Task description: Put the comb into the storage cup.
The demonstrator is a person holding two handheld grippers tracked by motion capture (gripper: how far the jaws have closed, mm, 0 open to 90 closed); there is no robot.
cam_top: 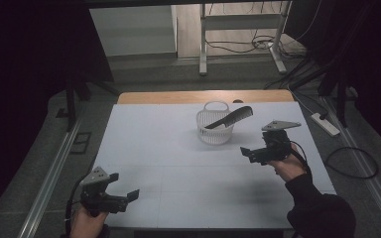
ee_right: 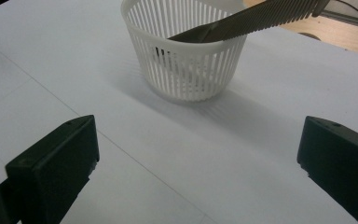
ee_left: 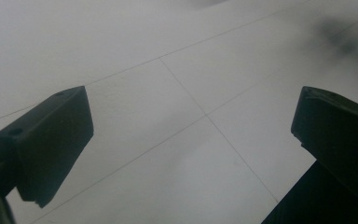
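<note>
Left gripper [cam_top: 124, 197] at surface's near-left corner, jaws spread, empty. Right gripper [cam_top: 250, 152] nearer, jaws spread, facing basket [ee_right: 186, 70] by far edge; comb [ee_right: 242, 21] inside, slanting up over rim.

a lab-like recording room: a white-topped table [cam_top: 178, 163] stands alone between dark curtains [cam_top: 34, 44], on grey floor, with metal rails [cam_top: 49, 178] alongside, loose cables [cam_top: 248, 47], a power strip [cam_top: 325, 124] and a bare metal frame [cam_top: 243, 29] behind
</note>
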